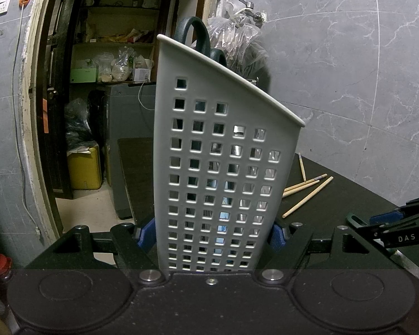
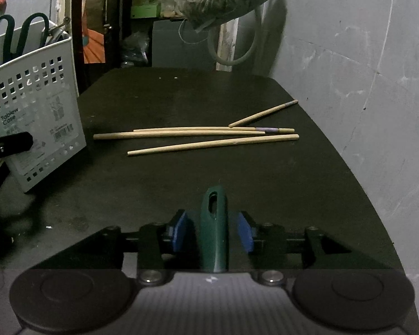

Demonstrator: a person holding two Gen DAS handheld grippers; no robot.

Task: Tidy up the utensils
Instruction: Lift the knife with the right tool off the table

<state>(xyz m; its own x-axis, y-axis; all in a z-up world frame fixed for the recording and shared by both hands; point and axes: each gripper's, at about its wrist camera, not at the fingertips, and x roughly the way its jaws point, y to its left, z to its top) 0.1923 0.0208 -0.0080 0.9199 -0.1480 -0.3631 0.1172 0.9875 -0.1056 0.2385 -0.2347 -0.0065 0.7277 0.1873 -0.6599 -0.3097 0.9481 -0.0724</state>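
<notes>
Now, green handle (image 2: 213, 231) between parted jaws, untouched.

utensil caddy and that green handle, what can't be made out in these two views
- Left wrist view: the white perforated caddy fills the middle; its contents show only as a dark scissor handle above the rim.
- Right wrist view: the green handle lies between the right gripper pads, untouched; its working end is hidden under the camera body.
- Right wrist view: the caddy label text is too blurred to read.
</notes>
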